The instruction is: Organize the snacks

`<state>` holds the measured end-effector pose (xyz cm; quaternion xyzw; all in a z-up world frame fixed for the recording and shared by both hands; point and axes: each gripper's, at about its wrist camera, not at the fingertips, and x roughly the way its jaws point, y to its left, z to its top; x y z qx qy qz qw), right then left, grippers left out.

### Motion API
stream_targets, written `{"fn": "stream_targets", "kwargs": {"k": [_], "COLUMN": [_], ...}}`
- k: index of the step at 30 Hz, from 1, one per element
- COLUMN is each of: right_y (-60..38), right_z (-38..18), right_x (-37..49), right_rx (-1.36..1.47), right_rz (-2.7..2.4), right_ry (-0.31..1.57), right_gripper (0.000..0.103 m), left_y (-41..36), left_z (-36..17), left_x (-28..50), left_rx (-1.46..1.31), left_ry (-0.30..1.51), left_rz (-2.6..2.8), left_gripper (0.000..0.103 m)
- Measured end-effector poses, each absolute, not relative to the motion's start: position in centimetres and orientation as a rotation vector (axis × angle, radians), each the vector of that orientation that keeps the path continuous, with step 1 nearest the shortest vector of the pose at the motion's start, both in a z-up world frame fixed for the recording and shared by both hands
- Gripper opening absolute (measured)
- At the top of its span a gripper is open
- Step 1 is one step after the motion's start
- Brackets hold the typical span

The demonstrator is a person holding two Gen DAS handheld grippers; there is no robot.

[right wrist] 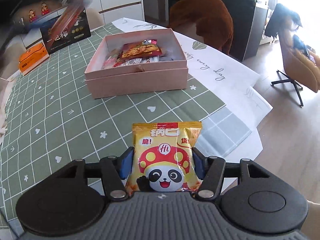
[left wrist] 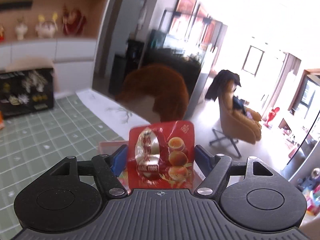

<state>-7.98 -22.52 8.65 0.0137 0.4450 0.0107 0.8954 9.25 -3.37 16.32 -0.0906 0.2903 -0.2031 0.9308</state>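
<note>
In the left wrist view my left gripper [left wrist: 161, 158] is shut on a red packet of quail eggs [left wrist: 160, 138], held upright above the table, its blue pads [left wrist: 120, 156] against the packet's sides. In the right wrist view my right gripper [right wrist: 163, 161] is shut on a yellow panda snack packet [right wrist: 166, 138], lifted over the near part of the green checked tablecloth [right wrist: 60, 110]. Farther back stands an open pink box [right wrist: 138, 78] with several snack packets [right wrist: 140, 52] inside. A corner of the pink box [left wrist: 108, 146] shows just behind the left fingers.
A black gift box [right wrist: 68, 34] and an orange box [right wrist: 34, 58] stand at the table's far left. A white cloth [right wrist: 220, 70] hangs over the right edge. Beyond the table are a brown chair [right wrist: 202, 16] and a tan lounge chair [right wrist: 296, 60]. A dark blur with a red streak crosses the top left.
</note>
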Motion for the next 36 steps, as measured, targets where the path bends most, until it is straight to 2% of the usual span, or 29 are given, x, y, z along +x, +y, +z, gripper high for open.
{"fn": "stream_targets", "kwargs": {"k": [2,7,14,17,21,23,25,26,29,36], "right_y": [-22.3,-23.5,-24.3,-23.1,-21.1,-20.5,-20.3,-20.3,-21.3,-19.7], "right_z": [9.0,9.6,8.1,9.9,15.0,17.5,18.6,18.5,16.8,7.8], "right_x": [-8.0,-8.8,-6.8,-4.5,1.0,4.3,7.0,8.0,9.2,4.1], "right_rx": [0.026,0.08,0.117,0.066,-0.004,0.017,0.016,0.019,0.096,0.162], "right_rz": [0.02,0.009,-0.018,0.016,0.051,0.085,0.09,0.081,0.036,0.014], "right_ry": [0.917,0.904,0.975,0.921,0.765,0.671,0.636,0.638,0.687,0.831], "right_gripper": [0.059,0.06,0.06,0.06,0.06,0.062,0.077,0.077,0.077,0.077], "left_y": [-3.0,-1.1,1.8,2.6,3.1,3.4,3.9,4.1,5.1,5.1], "left_z": [15.8,14.0,5.4,3.0,3.3,3.6,3.6,3.3,2.2,0.7], "left_x": [11.3,8.7,1.3,-0.1,0.1,0.6,0.9,0.9,0.5,-0.9], "left_rx": [-0.264,-0.302,-0.22,-0.248,-0.26,-0.253,-0.223,-0.204,-0.163,-0.083], "left_ry": [0.65,0.601,0.782,0.856,0.848,0.837,0.839,0.843,0.85,0.776], "left_rz": [-0.427,-0.44,-0.404,-0.385,-0.343,-0.316,-0.283,-0.266,-0.225,-0.198], "left_gripper": [0.073,0.073,0.072,0.071,0.071,0.071,0.071,0.071,0.071,0.069]}}
